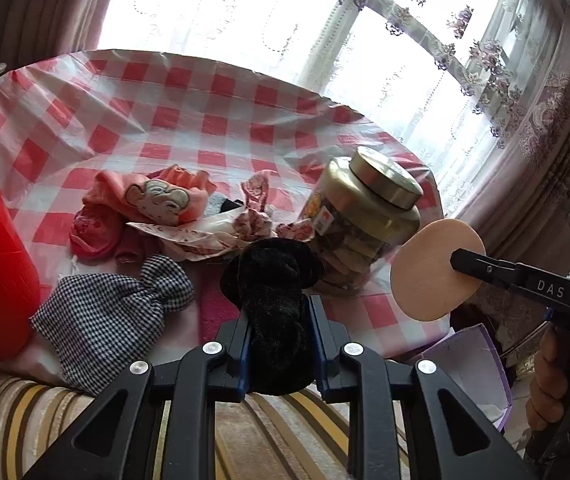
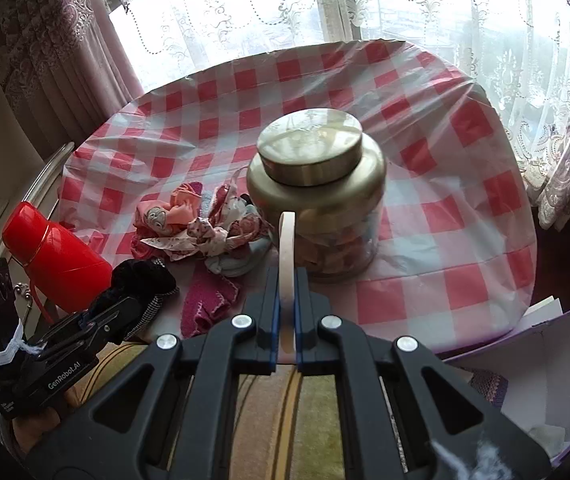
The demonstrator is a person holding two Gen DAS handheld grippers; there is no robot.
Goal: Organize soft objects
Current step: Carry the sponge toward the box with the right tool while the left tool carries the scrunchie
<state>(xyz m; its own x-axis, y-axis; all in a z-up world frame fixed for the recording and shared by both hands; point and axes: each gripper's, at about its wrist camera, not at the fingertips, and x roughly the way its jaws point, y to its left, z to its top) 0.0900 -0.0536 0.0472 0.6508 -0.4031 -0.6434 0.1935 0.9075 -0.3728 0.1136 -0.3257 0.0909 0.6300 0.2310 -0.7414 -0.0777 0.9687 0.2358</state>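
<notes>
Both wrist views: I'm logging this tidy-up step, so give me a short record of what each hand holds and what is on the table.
left gripper: fingers shut on black velvet scrunchie
right gripper: fingers shut on peach sponge pad, held edge-on
table: red-and-white checked cover
on table: gold-lidded jar, pile of small clothes, houndstooth bow
left edge: red flask

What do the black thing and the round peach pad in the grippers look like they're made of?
Black item in the left gripper: likely plush velvet, with a fuzzy nap and a soft sheen. Peach pad in the right gripper: probably foam sponge, matte, smooth and thin edge-on.
</notes>
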